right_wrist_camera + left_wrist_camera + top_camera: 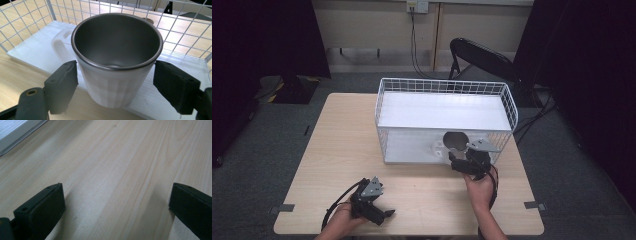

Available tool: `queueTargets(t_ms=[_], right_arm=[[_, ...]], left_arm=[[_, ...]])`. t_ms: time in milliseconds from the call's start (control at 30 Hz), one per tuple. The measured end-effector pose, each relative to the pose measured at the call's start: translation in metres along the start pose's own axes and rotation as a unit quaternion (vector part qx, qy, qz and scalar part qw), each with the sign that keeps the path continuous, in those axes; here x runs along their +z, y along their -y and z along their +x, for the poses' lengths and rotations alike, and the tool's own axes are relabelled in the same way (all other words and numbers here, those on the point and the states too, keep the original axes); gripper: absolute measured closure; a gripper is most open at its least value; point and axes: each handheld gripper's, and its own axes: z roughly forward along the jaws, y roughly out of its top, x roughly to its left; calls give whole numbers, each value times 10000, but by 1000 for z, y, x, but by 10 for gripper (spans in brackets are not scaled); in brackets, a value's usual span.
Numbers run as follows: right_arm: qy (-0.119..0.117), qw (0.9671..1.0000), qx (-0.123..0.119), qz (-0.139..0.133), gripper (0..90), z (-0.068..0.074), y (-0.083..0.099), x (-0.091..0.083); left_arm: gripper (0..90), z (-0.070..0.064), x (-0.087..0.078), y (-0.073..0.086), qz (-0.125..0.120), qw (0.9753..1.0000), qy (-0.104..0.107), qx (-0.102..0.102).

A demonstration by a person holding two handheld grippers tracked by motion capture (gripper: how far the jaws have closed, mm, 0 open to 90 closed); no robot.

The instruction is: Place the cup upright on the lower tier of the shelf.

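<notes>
A white mug (455, 141) with a dark metal inside hangs at the front wall of the white wire basket (444, 80), tipped toward me. My right gripper (458, 152) is shut on it. In the right gripper view both black jaws press the sides of the mug (115, 82), its handle points left, and my right gripper (115, 87) holds it over the front edge of the basket's white floor (32, 50). My left gripper (384, 212) rests low at the table's front left, open, and in its own view my left gripper (116, 205) has bare wood between its fingers.
The light wooden table (342, 145) carries the basket at its back right. A corner of the basket's base (15, 135) shows in the left gripper view. A black folding chair (482, 55) stands behind the table. Tape marks (534, 205) sit at the front corners.
</notes>
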Motion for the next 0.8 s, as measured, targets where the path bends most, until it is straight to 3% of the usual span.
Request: queueTargets(t_ms=[800], right_arm=[[220,9997,-21,92,283,8,2,11]], left_arm=[[0,0,0,0,3,10000,13,17]])
